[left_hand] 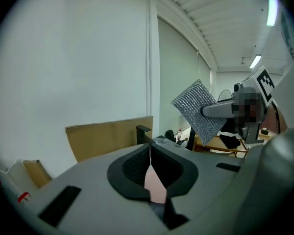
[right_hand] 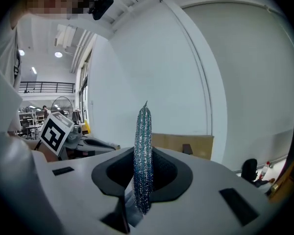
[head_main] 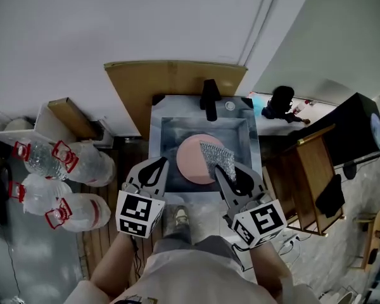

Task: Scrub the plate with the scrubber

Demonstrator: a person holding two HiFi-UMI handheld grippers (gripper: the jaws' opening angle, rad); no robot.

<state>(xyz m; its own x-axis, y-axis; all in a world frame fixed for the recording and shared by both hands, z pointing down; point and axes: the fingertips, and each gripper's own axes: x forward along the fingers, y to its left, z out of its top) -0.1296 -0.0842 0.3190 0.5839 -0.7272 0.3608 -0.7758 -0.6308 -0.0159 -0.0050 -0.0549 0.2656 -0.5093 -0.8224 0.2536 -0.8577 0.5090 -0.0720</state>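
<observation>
Lying flat in the grey metal sink (head_main: 156,138), the round pink plate (head_main: 190,163) faces up, just in front of the black faucet (head_main: 209,99). Over the plate's right part hangs the square silver mesh scrubber (head_main: 216,157). It is clamped at its lower edge by the right gripper (head_main: 223,173), whose jaws are pressed onto it from both sides. In the right gripper view the scrubber (right_hand: 143,151) stands edge-on and upright between those jaws, rising well above the tips. Whether it touches the plate cannot be told.

The left gripper (head_main: 163,164) sits at the plate's left side, above the sink's near-left corner. Its jaws are closed against each other with nothing between them. In the left gripper view a sliver of the pink plate (left_hand: 155,182) shows through the gap behind the meeting tips (left_hand: 149,153). The scrubber (left_hand: 198,110) appears up and to the right there.

Behind the sink a brown cardboard sheet (head_main: 171,81) leans against the white wall. Large clear plastic water bottles (head_main: 76,163) with red handles lie on the floor at the left.
</observation>
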